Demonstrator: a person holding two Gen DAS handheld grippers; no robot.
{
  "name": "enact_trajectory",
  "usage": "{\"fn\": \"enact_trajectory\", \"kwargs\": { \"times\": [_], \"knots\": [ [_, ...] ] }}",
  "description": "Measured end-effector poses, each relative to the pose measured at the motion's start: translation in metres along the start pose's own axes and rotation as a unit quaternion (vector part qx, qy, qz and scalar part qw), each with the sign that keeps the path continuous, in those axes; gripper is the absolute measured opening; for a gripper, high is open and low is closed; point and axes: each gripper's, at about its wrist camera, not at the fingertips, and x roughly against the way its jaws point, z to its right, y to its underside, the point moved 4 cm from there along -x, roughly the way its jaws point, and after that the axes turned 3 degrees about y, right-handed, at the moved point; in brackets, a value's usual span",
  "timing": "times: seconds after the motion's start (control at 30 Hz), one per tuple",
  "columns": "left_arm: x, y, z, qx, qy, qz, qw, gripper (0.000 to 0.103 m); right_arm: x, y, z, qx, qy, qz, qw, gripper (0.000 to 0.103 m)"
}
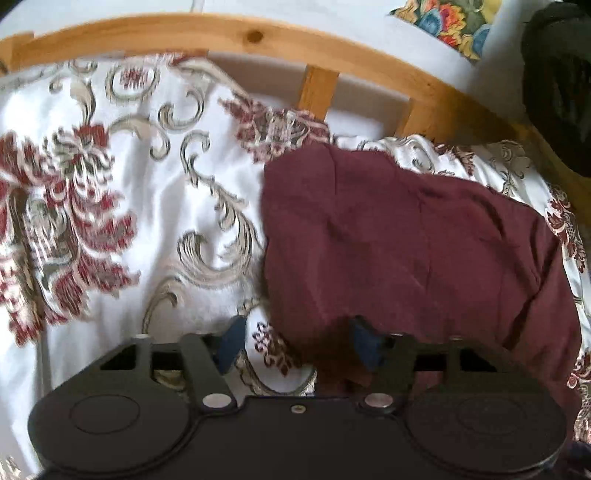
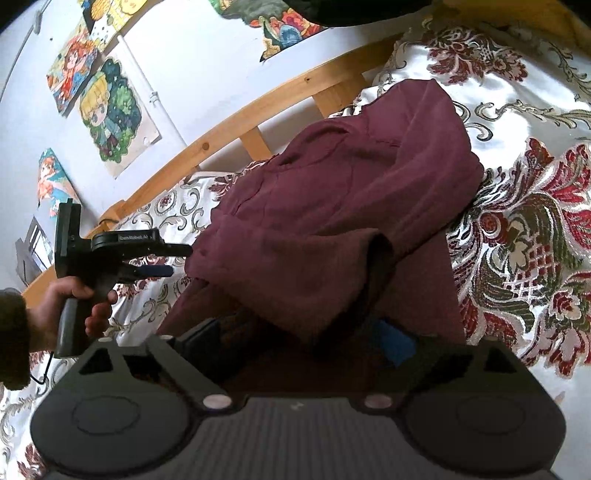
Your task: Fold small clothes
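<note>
A dark maroon garment (image 1: 406, 236) lies partly folded and rumpled on a white bedspread (image 1: 147, 206) with red and grey floral print. My left gripper (image 1: 297, 343) is open at the garment's near left corner; the cloth's edge reaches in beside the right blue pad (image 1: 364, 343). In the right wrist view the same gripper (image 2: 181, 261), held by a hand (image 2: 74, 299), sits just left of the garment (image 2: 332, 192). My right gripper (image 2: 301, 338) stands wide open with a fold of the garment lying loosely between its fingers, and the left finger is partly hidden by cloth.
A curved-looking wooden bed rail (image 1: 258, 37) runs along the far side against a pale wall with several cartoon pictures (image 2: 110, 110). A dark bulky object (image 1: 557, 92) sits at the far right, with colourful floral fabric (image 1: 447, 22) beside it.
</note>
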Motion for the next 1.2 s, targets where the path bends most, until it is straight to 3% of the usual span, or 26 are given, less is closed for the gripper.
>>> {"fn": "enact_trajectory", "kwargs": {
  "times": [0.03,0.1,0.3,0.47,0.63,0.73,0.83,0.93,1.2],
  "knots": [
    [-0.003,0.001,-0.002,0.010,0.002,-0.005,0.9999,0.034,0.000,0.000,-0.001,0.002,0.001,0.000,1.000,0.095],
    [-0.009,0.002,-0.006,0.025,-0.010,-0.017,0.9995,0.013,0.000,0.001,-0.001,0.004,0.001,0.000,1.000,0.096],
    [-0.015,0.003,-0.006,0.021,-0.045,-0.031,0.9983,0.013,-0.002,0.002,-0.005,0.023,0.006,-0.005,1.000,0.099],
    [-0.002,0.003,0.000,0.013,-0.071,-0.030,0.9969,0.043,0.002,0.000,-0.010,0.032,0.016,-0.004,0.999,0.102],
    [0.030,0.018,0.010,-0.001,-0.063,-0.023,0.9978,0.083,0.007,-0.005,-0.009,0.035,0.041,0.001,0.999,0.103],
    [0.050,0.032,0.018,-0.013,-0.063,-0.030,0.9975,0.091,0.013,-0.008,-0.012,0.049,0.063,0.015,0.997,0.103],
    [0.065,0.048,0.025,-0.034,-0.094,-0.046,0.9939,0.099,0.018,-0.012,-0.019,0.081,0.101,0.028,0.991,0.103],
    [0.077,0.061,0.029,-0.059,-0.113,-0.058,0.9901,0.099,0.021,-0.014,-0.027,0.108,0.121,0.029,0.986,0.103],
    [0.105,0.075,0.040,-0.089,-0.109,-0.053,0.9886,0.102,0.042,-0.020,-0.050,0.151,0.133,0.023,0.979,0.103]
  ]
}}
